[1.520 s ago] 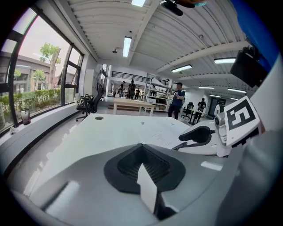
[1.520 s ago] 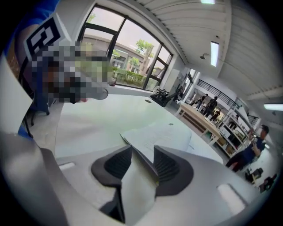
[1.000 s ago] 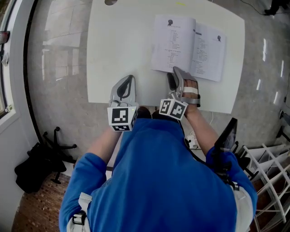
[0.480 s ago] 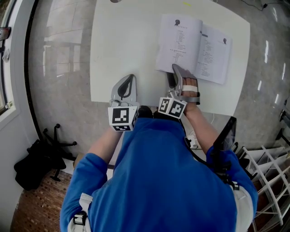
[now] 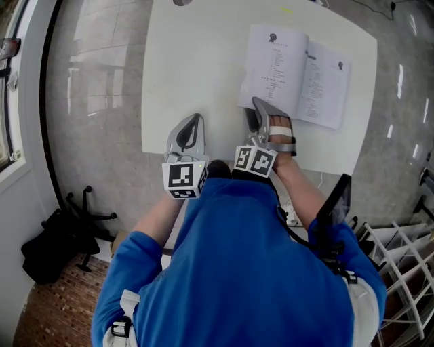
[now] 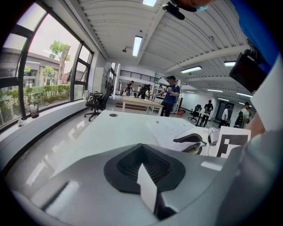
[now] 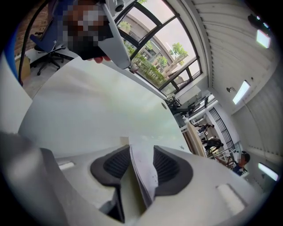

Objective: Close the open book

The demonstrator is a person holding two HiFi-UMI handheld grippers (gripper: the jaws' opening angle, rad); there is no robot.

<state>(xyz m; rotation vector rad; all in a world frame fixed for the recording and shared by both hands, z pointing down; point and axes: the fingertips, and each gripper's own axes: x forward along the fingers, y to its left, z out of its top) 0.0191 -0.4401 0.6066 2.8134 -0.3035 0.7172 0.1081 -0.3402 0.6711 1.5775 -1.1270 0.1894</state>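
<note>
The open book (image 5: pixel 298 74) lies flat at the far right of the white table (image 5: pixel 196 61), printed pages up. My right gripper (image 5: pixel 255 101) sits at the book's near edge, close to its left corner. In the right gripper view a thin stack of page edges (image 7: pixel 143 172) stands between its pads (image 7: pixel 170 165). The jaws have just been closing, and a gap still shows on the left side. My left gripper (image 5: pixel 195 116) rests near the table's front edge, left of the book, tips together and holding nothing (image 6: pixel 142 152). The left gripper view shows the book (image 6: pixel 170 128) and the right gripper (image 6: pixel 194 140) off to the right.
A small round fitting (image 5: pixel 182 2) sits at the table's far edge. The floor around is glossy tile, with a black chair base and bag (image 5: pixel 68 230) at lower left. A white wire rack (image 5: pixel 400 257) stands at lower right. People stand far off in the hall (image 6: pixel 170 95).
My right gripper has slid left along the book's near edge toward its left corner. The left gripper has drifted slightly left over the table.
</note>
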